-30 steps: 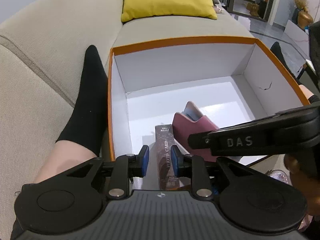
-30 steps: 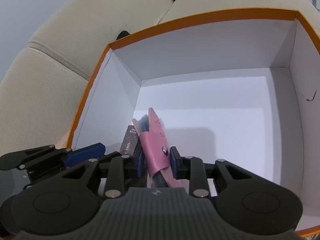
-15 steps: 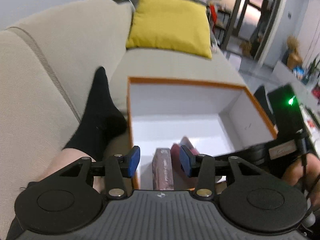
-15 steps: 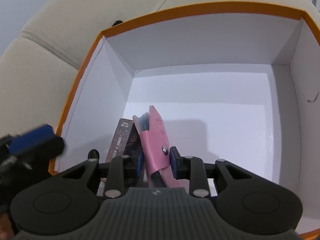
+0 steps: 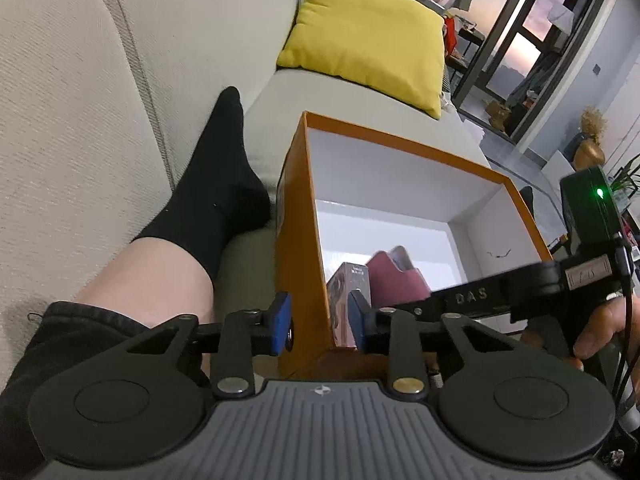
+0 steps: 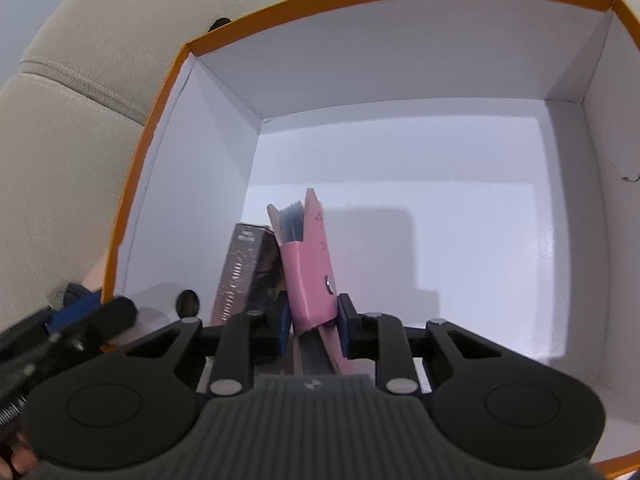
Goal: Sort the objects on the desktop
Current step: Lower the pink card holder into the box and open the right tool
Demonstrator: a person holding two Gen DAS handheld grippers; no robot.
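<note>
**Pink wallet going into the orange box, left fingers at the box's wall**

My right gripper point(image 6: 312, 326) is reaching into the orange box point(image 6: 360, 4) from its near side. Its fingers are pinching the pink wallet point(image 6: 310, 272) low down, one pad on each face. The wallet is standing on edge inside the box, near the near-left corner, tilted slightly, with card edges showing at its open top and a snap stud on its side. The photo card box point(image 6: 244, 276) is standing just beside it, on the side toward the box's left wall; I cannot tell whether the two are touching.

My left gripper point(image 5: 319, 322) is sitting at the box's near-left corner. Its fingers have just been closing and are standing apart, one pad outside the orange wall and one inside, with the wall between them. I am not seeing the pads pressing on it.

The box is resting on the beige sofa point(image 5: 80, 100), with a leg in a black sock point(image 5: 216, 184) lying left of the box and a yellow cushion point(image 5: 368, 32) beyond its far side.
</note>
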